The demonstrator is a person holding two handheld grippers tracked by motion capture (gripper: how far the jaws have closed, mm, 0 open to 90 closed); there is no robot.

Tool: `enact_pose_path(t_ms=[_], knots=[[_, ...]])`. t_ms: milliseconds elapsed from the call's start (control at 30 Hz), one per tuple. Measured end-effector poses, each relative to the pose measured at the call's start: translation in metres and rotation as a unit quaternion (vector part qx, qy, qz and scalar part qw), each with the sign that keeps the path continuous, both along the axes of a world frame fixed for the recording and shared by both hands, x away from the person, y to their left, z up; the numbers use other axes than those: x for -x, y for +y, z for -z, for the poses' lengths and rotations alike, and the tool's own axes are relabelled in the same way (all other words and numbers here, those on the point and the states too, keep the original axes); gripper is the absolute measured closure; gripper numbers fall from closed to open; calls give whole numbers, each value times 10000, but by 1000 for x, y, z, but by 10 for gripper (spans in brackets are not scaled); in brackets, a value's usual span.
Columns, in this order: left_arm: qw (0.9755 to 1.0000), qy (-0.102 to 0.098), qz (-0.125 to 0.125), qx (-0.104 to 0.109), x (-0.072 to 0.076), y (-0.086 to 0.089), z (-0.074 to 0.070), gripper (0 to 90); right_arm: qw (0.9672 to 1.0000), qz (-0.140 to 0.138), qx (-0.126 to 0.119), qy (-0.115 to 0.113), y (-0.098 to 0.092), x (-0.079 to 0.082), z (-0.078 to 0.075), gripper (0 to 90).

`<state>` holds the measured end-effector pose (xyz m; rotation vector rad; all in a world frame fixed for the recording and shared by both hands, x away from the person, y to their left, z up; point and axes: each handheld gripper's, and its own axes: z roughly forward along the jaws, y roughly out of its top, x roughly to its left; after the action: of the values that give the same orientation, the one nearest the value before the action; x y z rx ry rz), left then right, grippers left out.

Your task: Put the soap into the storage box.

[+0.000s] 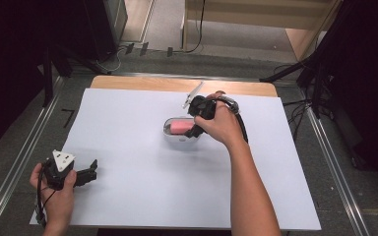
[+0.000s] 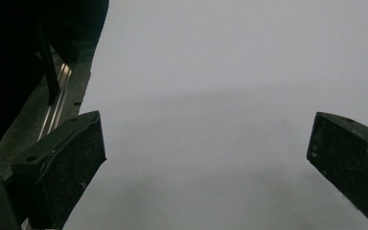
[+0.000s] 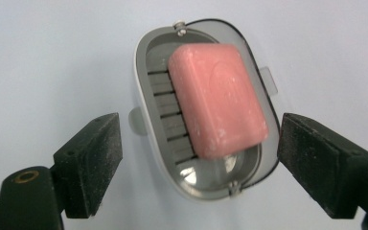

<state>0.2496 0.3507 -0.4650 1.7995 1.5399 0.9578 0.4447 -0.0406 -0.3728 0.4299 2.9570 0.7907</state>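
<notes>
The left gripper (image 1: 89, 175) is resting near the lower left corner of the white sheet (image 1: 128, 147) that is covering the table, its jaws standing wide apart with nothing between them — in the left gripper view they are framing bare white surface (image 2: 230, 96). Toward the middle of the sheet, a little to the right, a soap dish (image 1: 170, 132) is sitting with a pink bar of soap (image 1: 181, 126) lying in it. In the right gripper view the soap (image 3: 218, 105) is lying on the slatted rack of the dish (image 3: 143, 72). The right gripper (image 1: 195, 129) is hovering just over the dish, released — its pads (image 3: 96, 158) are standing clear of the dish on either side, gripping nothing.
</notes>
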Motion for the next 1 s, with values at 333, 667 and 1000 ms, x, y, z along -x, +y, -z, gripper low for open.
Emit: enact_pose_path(t_ms=[333,667,1000], knots=[[10000,-3,-7,8,0,0,0,0,9993,313,-188,97,-29,15,7,51],[10000,6,3,24,0,0,0,0,9972,420,-407,459,-54,26,22,136],[10000,-18,3,-18,0,0,0,0,9961,737,-449,160,-79,43,30,131]])
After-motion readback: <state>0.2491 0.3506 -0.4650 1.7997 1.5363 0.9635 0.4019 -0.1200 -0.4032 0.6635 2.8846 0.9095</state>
